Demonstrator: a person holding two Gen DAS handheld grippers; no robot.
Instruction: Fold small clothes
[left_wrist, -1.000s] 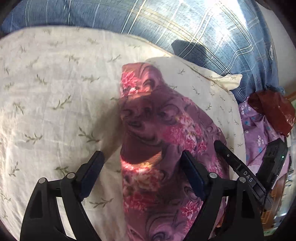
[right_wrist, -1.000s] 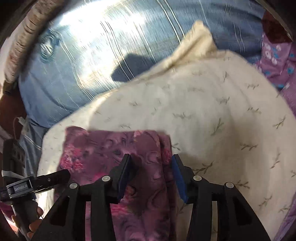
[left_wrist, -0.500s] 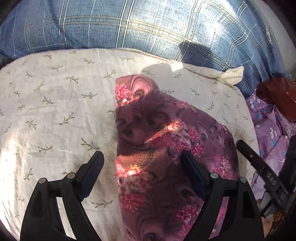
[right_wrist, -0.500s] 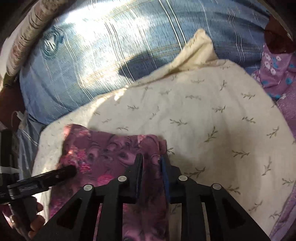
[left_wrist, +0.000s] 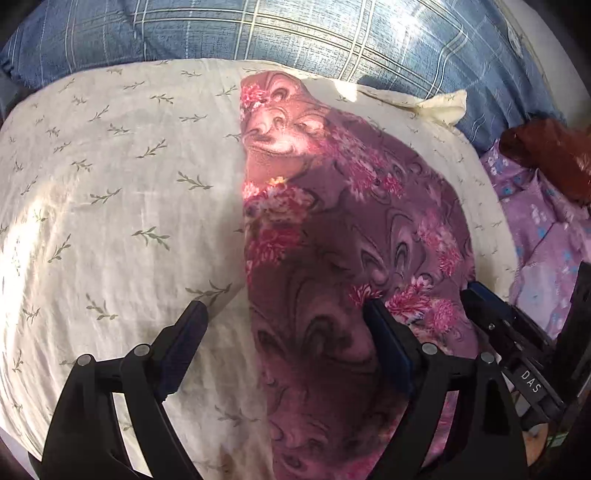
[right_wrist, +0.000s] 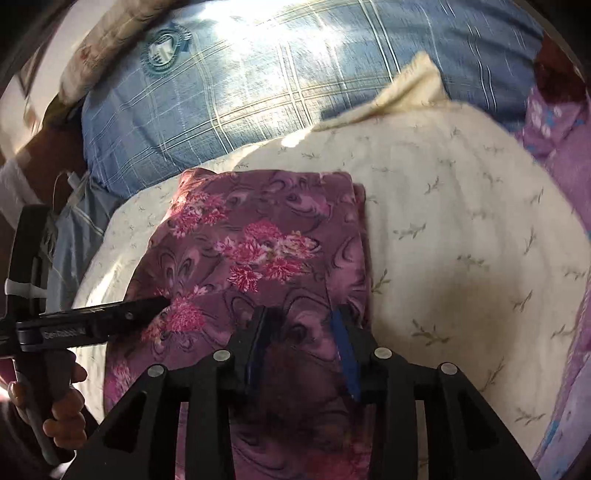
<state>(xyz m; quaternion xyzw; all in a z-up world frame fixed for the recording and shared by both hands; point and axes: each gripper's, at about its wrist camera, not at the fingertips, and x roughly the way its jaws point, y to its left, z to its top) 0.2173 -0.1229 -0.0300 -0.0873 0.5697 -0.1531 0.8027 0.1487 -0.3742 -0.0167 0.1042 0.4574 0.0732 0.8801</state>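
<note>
A purple floral garment (left_wrist: 354, 229) lies folded lengthwise on a cream leaf-print pillow (left_wrist: 122, 192). It also shows in the right wrist view (right_wrist: 258, 251). My left gripper (left_wrist: 284, 321) is open, just above the garment's near left edge, one finger over the pillow and one over the cloth. My right gripper (right_wrist: 301, 325) is partly open over the garment's right folded edge, with cloth lying between its fingers; a firm grip cannot be seen. The left gripper's finger (right_wrist: 110, 314) rests over the cloth's left side in the right wrist view.
A blue plaid pillow (left_wrist: 295, 33) lies behind the cream pillow. Lilac flowered cloth (left_wrist: 543, 221) and a dark red item (left_wrist: 546, 155) lie at the right. The right gripper's body (left_wrist: 517, 350) shows at the lower right of the left wrist view.
The right gripper closed on the garment's right edge, then opened partway. The garment now lies flatter and longer on the pillow. The left gripper stayed open and drew back slightly.
</note>
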